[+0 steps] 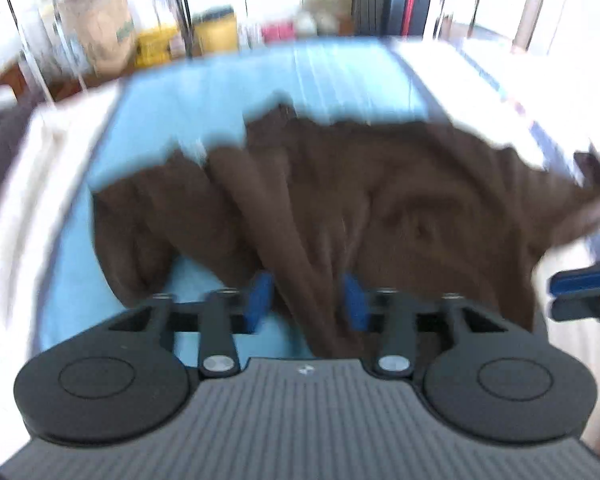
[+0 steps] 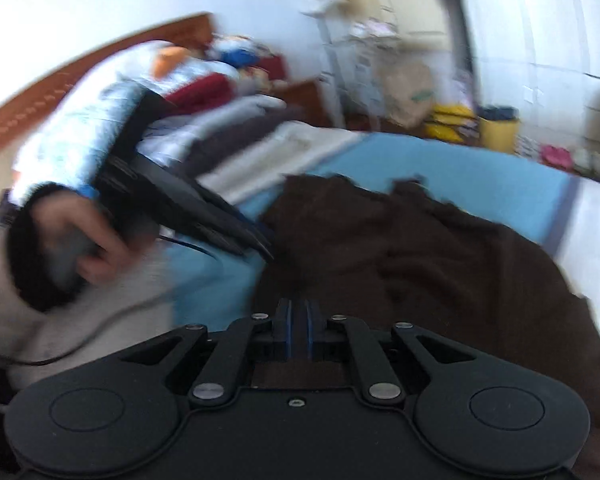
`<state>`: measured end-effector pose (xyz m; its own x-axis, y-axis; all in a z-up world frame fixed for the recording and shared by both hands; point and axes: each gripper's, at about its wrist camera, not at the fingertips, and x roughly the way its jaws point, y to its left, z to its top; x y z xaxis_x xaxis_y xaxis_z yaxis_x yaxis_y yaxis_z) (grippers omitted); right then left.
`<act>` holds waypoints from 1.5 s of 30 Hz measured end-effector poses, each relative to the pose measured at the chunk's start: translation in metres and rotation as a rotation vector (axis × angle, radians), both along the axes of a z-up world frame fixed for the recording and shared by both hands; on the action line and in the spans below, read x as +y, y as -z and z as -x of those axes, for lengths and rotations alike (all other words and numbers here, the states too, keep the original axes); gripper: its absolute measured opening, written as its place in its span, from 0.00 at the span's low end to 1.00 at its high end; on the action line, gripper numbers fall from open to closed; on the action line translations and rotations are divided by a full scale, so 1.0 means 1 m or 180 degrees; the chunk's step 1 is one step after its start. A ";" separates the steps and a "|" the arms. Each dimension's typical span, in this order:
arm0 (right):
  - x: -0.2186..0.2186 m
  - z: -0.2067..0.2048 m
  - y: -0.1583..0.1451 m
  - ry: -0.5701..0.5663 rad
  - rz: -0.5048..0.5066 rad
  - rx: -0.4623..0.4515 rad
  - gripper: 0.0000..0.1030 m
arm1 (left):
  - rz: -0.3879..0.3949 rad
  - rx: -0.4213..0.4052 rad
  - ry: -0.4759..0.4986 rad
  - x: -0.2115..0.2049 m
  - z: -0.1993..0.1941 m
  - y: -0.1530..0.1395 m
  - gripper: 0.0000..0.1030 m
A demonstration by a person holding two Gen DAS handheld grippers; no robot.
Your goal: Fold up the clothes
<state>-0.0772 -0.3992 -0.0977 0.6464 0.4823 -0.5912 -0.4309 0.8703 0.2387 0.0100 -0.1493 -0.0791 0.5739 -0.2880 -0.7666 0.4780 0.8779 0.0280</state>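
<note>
Clearly the brown garment (image 1: 380,208) is soft, limp cloth: it lies rumpled in long ridges on the blue sheet (image 1: 204,96) of the bed, with a fold running back between the left gripper's (image 1: 307,300) blue fingers (image 1: 260,300). It looks light and not slippery, and nothing about it is fragile, but it will sag and bunch wherever it is lifted from one point only, so I judge the best holds to be at an edge or corner, one in each gripper, well apart, so that the cloth hangs flat. The left fingers stand apart with the fold between them; the blur hides whether they press on it, and they look released rather than clenched. The right gripper (image 2: 299,330) has its fingers drawn almost together, just at the near edge of the garment; dark cloth shows below them, yet I cannot tell whether any is pinched. A hand (image 2: 88,240) in a dark sleeve carries the left gripper. Counted: one garment in hand, two grippers, one hand in view, one bed. Beyond, other cloths are piled on the bed, too smeared to count.
</note>
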 end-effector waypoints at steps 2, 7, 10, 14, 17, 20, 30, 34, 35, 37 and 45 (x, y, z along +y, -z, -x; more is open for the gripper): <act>-0.011 -0.016 0.002 0.0223 0.0216 0.0042 0.34 | -0.0155 -0.0172 -0.0189 0.002 -0.009 -0.016 0.71; -0.029 -0.055 0.007 0.0936 0.1083 -0.0054 0.60 | -0.0200 -0.0138 -0.0288 0.004 -0.066 -0.025 0.79; -0.042 -0.081 0.011 0.1034 0.1080 -0.0006 0.60 | -0.0273 0.0066 -0.0839 -0.001 -0.106 -0.022 0.79; -0.055 -0.124 0.016 0.0975 0.0857 0.0177 0.60 | -0.0066 0.0035 -0.0602 -0.023 -0.147 -0.009 0.80; -0.039 -0.157 0.023 0.0781 0.1369 0.0118 0.64 | -0.0345 0.0082 -0.0350 -0.036 -0.172 0.034 0.80; -0.015 -0.175 0.039 0.0556 0.1921 0.0102 0.66 | -0.0729 0.0144 -0.0344 -0.032 -0.180 0.079 0.77; -0.037 -0.221 0.073 0.0975 0.0915 0.0392 0.27 | -0.0409 0.0397 -0.0218 -0.025 -0.186 0.090 0.22; -0.013 -0.194 0.048 0.1103 0.1760 -0.0295 0.04 | -0.0322 0.0116 -0.0119 -0.022 -0.177 0.077 0.20; -0.013 -0.186 0.036 0.1234 0.1853 -0.0466 0.04 | -0.0243 0.0044 -0.0072 -0.023 -0.174 0.073 0.13; -0.016 -0.168 0.009 0.1495 0.1907 -0.0710 0.04 | -0.0120 -0.0089 0.0017 -0.027 -0.165 0.064 0.12; -0.037 -0.083 -0.057 0.2106 0.2459 -0.1404 0.04 | 0.0308 -0.0552 0.0503 -0.041 -0.116 0.029 0.11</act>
<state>0.0057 -0.4358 -0.0405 0.8682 -0.4352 -0.2385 0.2604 0.8087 -0.5275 0.1261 -0.1899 -0.1084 0.6365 -0.4518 -0.6251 0.6049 0.7953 0.0411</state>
